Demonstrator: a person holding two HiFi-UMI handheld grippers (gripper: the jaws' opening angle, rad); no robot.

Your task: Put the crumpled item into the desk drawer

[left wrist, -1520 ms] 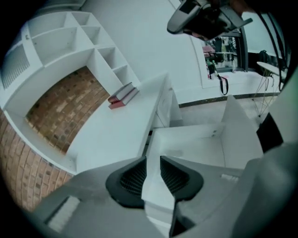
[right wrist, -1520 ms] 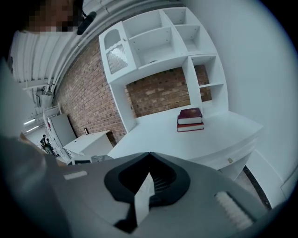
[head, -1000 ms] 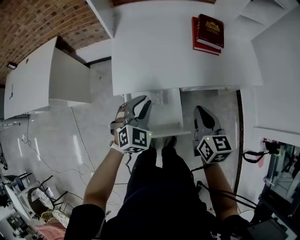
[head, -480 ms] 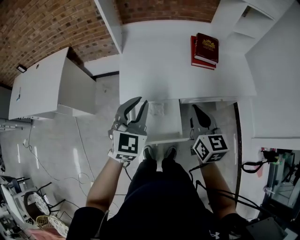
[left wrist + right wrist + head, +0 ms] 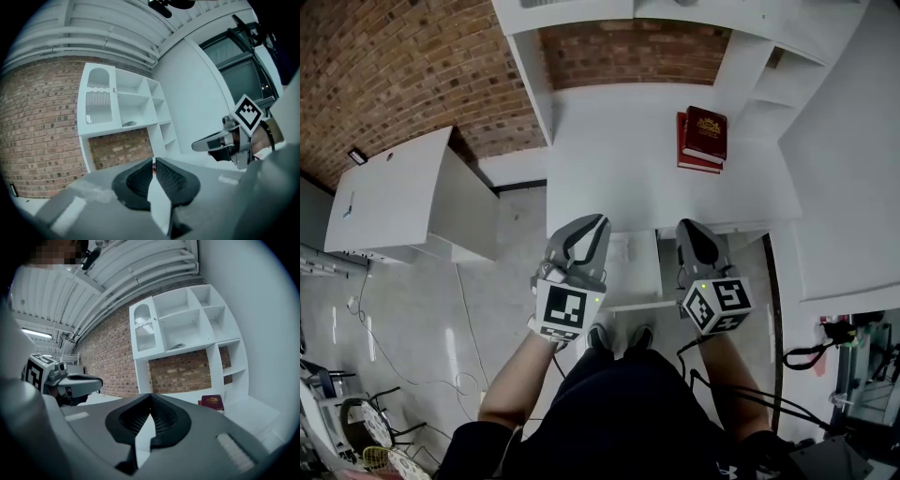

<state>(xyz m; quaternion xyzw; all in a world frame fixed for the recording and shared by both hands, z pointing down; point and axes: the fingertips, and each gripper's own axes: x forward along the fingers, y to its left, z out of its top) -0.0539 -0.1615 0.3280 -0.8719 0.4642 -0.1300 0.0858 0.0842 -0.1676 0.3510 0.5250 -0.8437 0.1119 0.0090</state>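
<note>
Looking steeply down on a white tabletop (image 5: 619,159), with the desk drawer (image 5: 639,281) standing open at its 6 o'clock edge. Flanking the drawer: left hand-held gripper (image 5: 598,223) at 9 o'clock, right hand-held gripper (image 5: 687,228) at 3 o'clock, each with jaws closed together on nothing. Inside the drawer, toward 12 o'clock, what looks like the pale crumpled item (image 5: 627,250) (faint, hard to make out). Probably light, soft and springy; best pinched gently across a raised fold.
</note>
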